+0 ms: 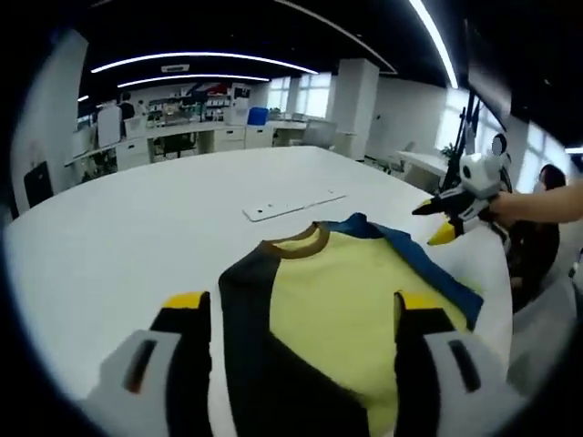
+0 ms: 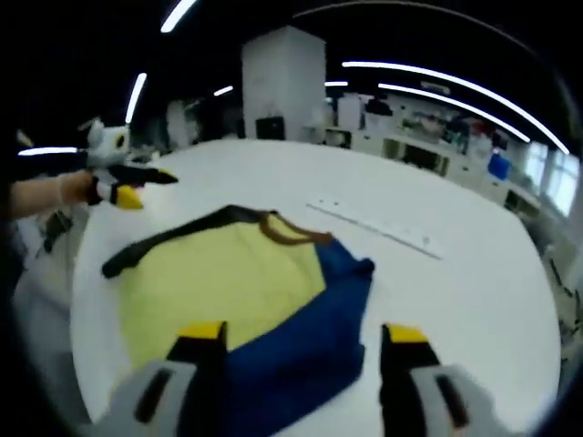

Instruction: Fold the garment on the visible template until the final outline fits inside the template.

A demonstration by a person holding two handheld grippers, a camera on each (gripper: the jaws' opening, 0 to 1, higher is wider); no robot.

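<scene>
Your left gripper and right gripper — fingers spread wide, holding nothing — hover over the yellow garment lying flat on the white surface, collar at 12 o'clock.

The yellow-fronted garment with black and blue sleeves lies flat on the round white table, collar toward the thin flat white strip, which lies on the table just beyond the garment. Desks and shelving stand far behind the table.

Soft matt cloth garment, smooth white tbl
</scene>
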